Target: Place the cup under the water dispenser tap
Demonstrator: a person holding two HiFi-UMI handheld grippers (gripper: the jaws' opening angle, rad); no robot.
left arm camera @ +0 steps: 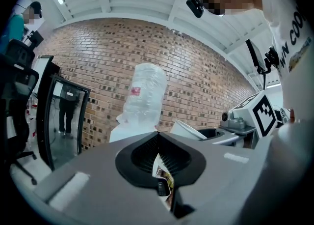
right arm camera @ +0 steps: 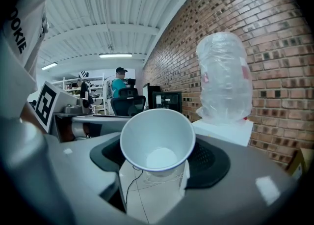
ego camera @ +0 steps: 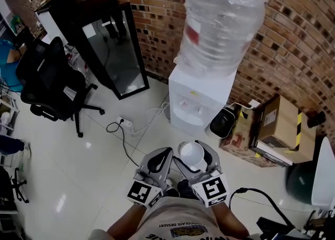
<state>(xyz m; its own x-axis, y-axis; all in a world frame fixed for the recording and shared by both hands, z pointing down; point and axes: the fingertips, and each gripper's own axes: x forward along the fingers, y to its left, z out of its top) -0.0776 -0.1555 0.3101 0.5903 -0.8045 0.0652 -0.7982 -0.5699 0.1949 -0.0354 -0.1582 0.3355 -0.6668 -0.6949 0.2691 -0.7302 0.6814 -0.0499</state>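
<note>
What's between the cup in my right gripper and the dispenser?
Only bare white floor. The head view shows it between the cup and the water dispenser. A white cable lies off to the left.

Floor point(ego camera: 104, 171) is glossy white tile, runs up to the brick wall. Water dispenser point(ego camera: 201, 102) stands on it w/ its back to the wall. Just right of it there's a black-n-white gadget point(ego camera: 224, 121), can't tell what, then cardboard boxes point(ego camera: 282, 123). Left side: black office chair point(ego camera: 52, 84) and a black glass-door cabinet point(ego camera: 112, 50). B/w chair and dispenser a white power strip point(ego camera: 124, 123) w/ a black cable point(ego camera: 121, 142) snaking over the tile.
</note>
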